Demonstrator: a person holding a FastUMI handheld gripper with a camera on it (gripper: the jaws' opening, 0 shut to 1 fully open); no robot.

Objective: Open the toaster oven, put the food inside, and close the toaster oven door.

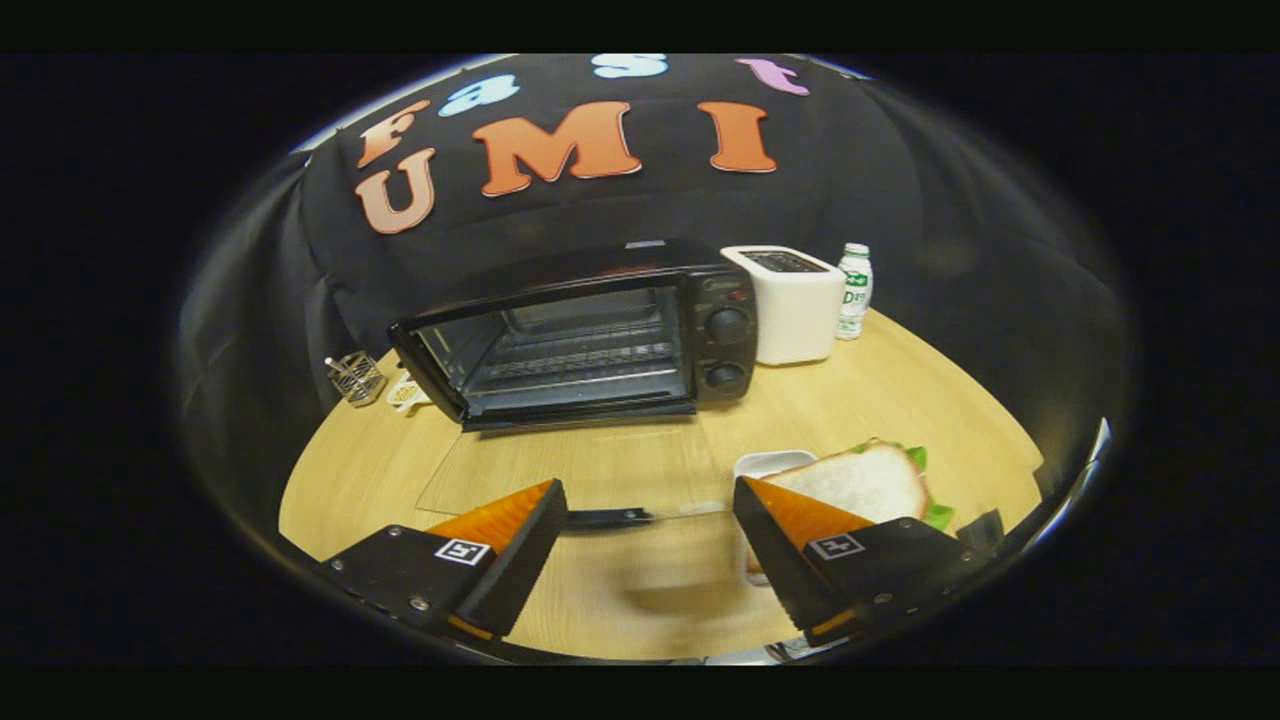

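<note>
Gripper (645,500): fingers spread wide, nothing held, as I see it. Toaster oven (585,340): at 12 o'clock beyond the fingers on the wooden table (880,400); glass door (570,465) dropped flat toward me, its handle (610,517) lying between the fingertips. Sandwich (860,480): on a white dish (765,463), 2 o'clock, just behind the right finger. White toaster (795,300) and bottle (854,290): 1 o'clock, right of the oven. Wire holder (357,377): 10 o'clock.

green print on the bottle (854,290) label, perhaps "D", otherwise unreadable
</note>
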